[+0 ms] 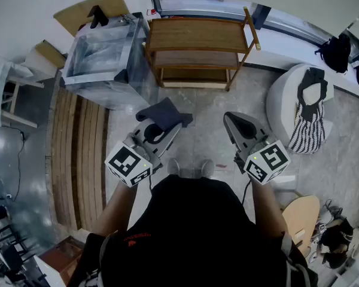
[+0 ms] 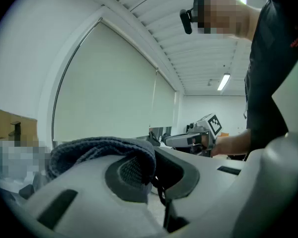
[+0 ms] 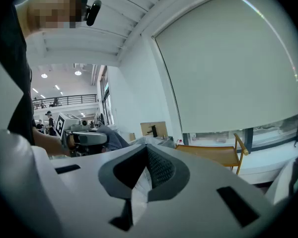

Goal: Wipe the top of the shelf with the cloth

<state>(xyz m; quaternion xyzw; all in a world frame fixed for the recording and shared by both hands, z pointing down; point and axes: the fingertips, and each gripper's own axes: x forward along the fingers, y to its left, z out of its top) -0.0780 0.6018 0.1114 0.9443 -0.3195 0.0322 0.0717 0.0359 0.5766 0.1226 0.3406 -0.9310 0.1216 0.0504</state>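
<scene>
Before one wooden shelf (image 1: pixel 197 36) — left gripper (image 1: pixel 169 130) jaws clamp one cloth (image 1: pixel 163 112), right gripper (image 1: pixel 231 120) jaws together.

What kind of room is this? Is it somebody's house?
Probably an office or workroom, not a house: a wooden shelf by a big window blind, a beanbag, and a backpack on the floor.

The person wears a black short-sleeved shirt (image 1: pixel 191 232) with small red print (image 1: pixel 136 237) on the chest, and pale shoes (image 1: pixel 173 167). A small black camera (image 2: pixel 188 15) sits at the head. The left gripper (image 1: pixel 166 130) and right gripper (image 1: pixel 230 118) are light grey, with dark grey ribbed pads (image 3: pixel 161 168). Each carries a white cube (image 1: pixel 128 165) with black square markers and a green light. A dark cable (image 1: pixel 246 190) leaves the right gripper.
</scene>
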